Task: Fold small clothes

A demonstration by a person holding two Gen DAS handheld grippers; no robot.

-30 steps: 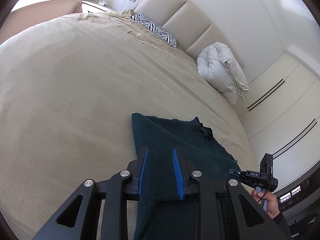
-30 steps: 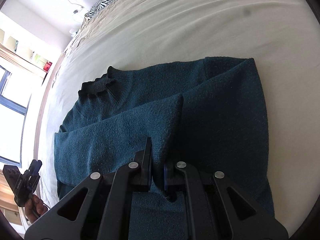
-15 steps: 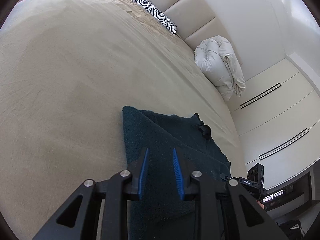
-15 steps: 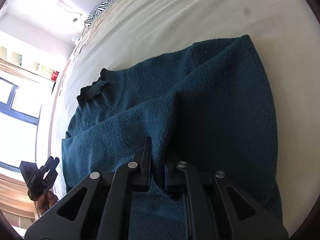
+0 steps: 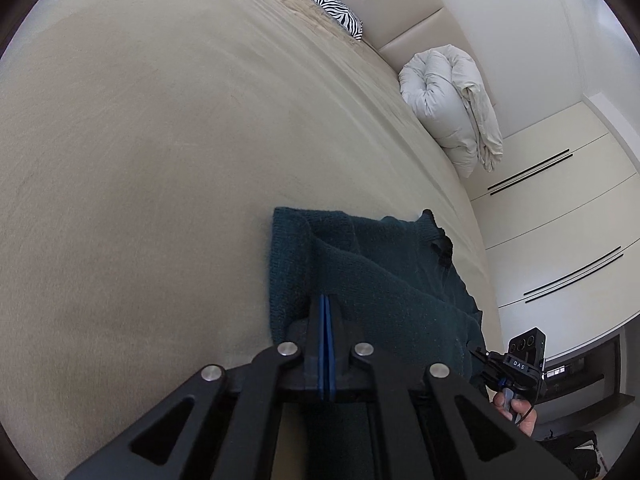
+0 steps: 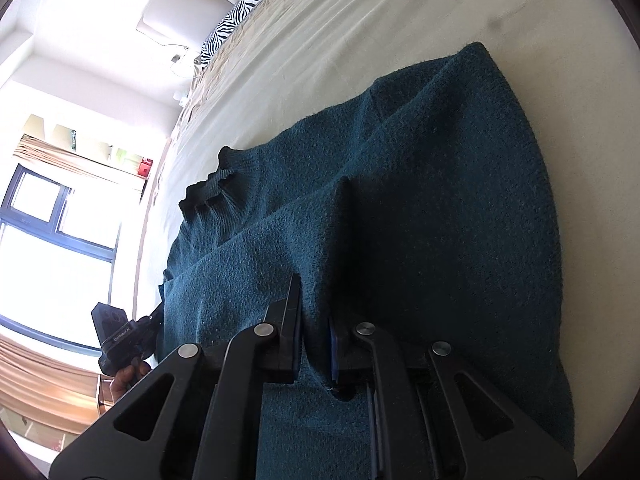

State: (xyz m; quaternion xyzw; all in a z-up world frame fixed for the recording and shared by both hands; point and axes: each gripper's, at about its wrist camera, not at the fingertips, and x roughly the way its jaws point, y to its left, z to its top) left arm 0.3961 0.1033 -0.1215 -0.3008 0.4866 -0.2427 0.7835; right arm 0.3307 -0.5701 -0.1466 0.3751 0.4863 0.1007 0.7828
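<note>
Right gripper (image 6: 316, 312) fingers pinch a sweater (image 6: 420, 208) fold; left gripper (image 5: 325, 304) fingers closed, seemingly empty.

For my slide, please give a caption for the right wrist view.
Right hand-held gripper pinching a fold of the teal sweater on the bed.

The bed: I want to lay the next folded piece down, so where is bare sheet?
Bare sheet spreads wide from the teal sweater up toward the zebra pillow. A narrower strip runs between the sweater's collar and the rolled white duvet. It is crowded at the near edge, where both claws meet the sweater.
</note>
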